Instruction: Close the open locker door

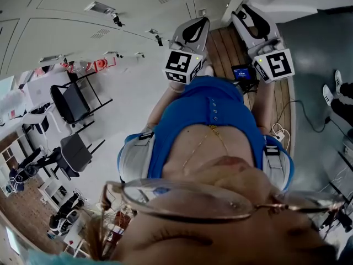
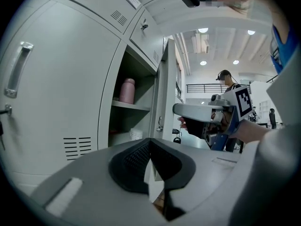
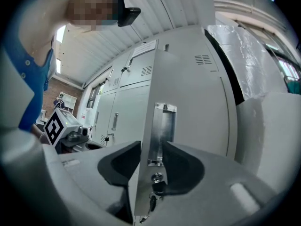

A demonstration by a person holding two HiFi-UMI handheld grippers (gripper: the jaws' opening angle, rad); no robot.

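The grey locker door [image 3: 188,107] stands open, its free edge between the jaws of my right gripper [image 3: 151,144]. Those jaws are open and straddle the edge beside the metal handle recess [image 3: 164,126], with keys [image 3: 153,197] hanging in the lock just below. In the left gripper view the door [image 2: 165,93] shows edge-on, with the right gripper [image 2: 176,112] at it. The open compartment holds a pink bottle [image 2: 127,91] on its shelf. My left gripper [image 2: 150,142] hangs back from the locker, shut and empty. In the head view the left gripper [image 1: 197,26] and right gripper [image 1: 246,16] are raised in front of the person's chest.
Closed grey lockers [image 2: 51,93] with a bar handle [image 2: 19,69] fill the left. A white roll [image 2: 135,133] lies on the lower shelf. A person in a cap [image 2: 228,86] stands far behind. Black chairs [image 1: 71,101] and desks are off to the left.
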